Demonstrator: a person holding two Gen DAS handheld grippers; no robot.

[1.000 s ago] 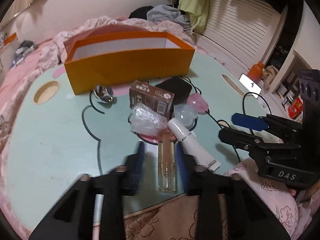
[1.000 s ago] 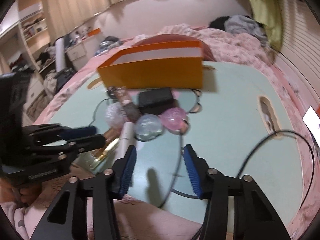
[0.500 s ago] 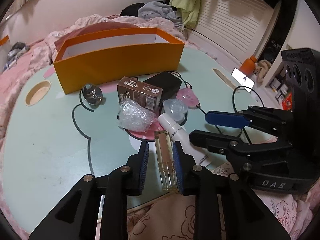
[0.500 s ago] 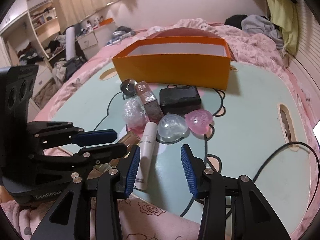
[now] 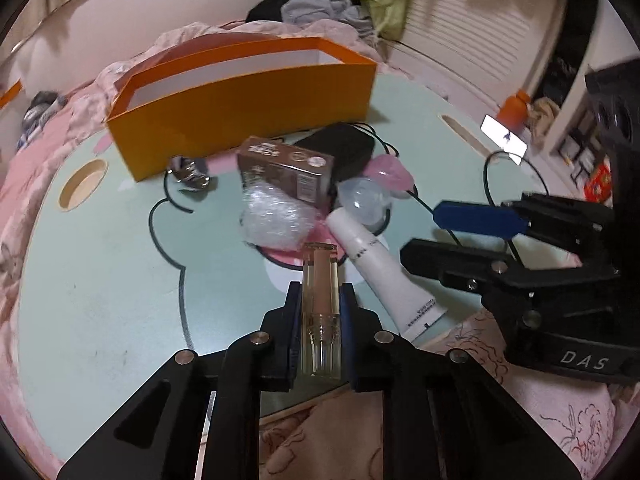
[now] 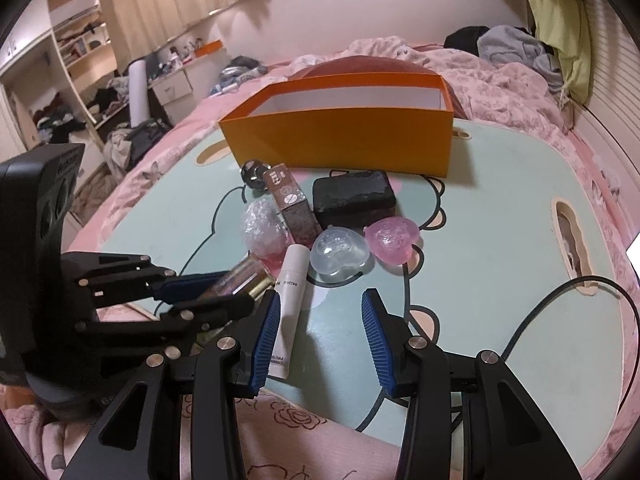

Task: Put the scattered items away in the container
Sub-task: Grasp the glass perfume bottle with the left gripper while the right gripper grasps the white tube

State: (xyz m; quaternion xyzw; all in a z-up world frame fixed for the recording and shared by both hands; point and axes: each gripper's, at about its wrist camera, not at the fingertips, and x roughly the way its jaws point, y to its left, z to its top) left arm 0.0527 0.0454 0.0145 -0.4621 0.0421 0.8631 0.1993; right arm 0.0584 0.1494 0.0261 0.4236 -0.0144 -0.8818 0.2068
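Left gripper (image 5: 320, 300) pinches clear tube-shaped bottle (image 5: 320, 280) near front edge of green table (image 5: 100, 280), jaws having just closed onto it. Right gripper (image 6: 318, 336) spread, nothing between pads, hovering beside white tube (image 6: 290, 300). Orange box (image 6: 340, 140) stands open at table's far side, behind clustered items.
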